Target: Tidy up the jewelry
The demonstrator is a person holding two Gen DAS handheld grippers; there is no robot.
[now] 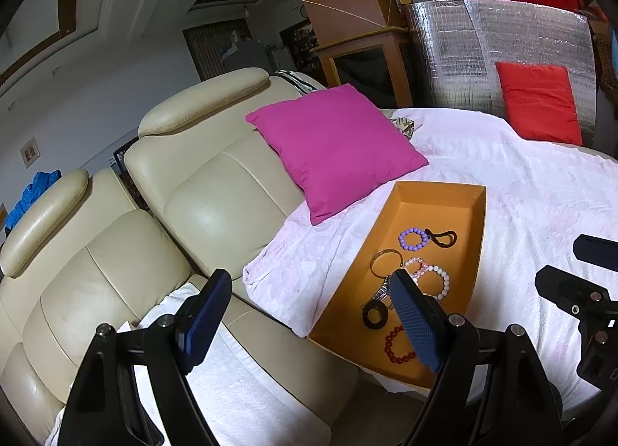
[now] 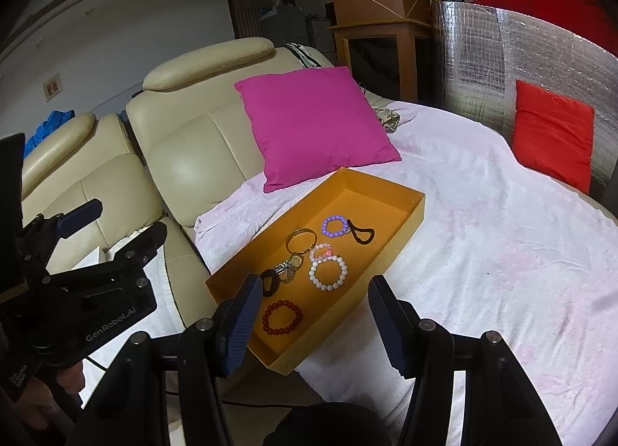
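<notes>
Hovering above the near end of the orange tray [image 2: 401, 222], both tools hang with their fingers spread wide and nothing between them: the right tool [image 2: 313, 314] straddles the tray's near corner, and the left tool [image 1: 309, 314] sits off the tray's sofa side, over the cream sofa [image 1: 116, 253]. All the jewelry in sight already lies inside the tray on the pink blanket [image 2: 483, 253]. A purple bracelet [image 2: 334, 226] and a black loop [image 2: 361, 234] touch at the tray's middle; nearer lie a gold bangle [image 2: 299, 239], a pink bead ring [image 2: 320, 253] touching a white bracelet [image 2: 328, 272], a metal watch [image 2: 286, 270] and a black ring [image 2: 270, 284], all crowded together; the red bracelet [image 2: 282, 316] lies alone at the near end.

This fits either a tray gathered full or a heap awaiting sorting; the pictures do not settle which. For any pick here, the lone red bracelet offers the cleanest grip. The crowded middle pieces call for one finger slipped inside a loop and a slow lift, so neighbours do not snag and drag along. The tray's walls limit a sideways approach, so coming from above suits best.
</notes>
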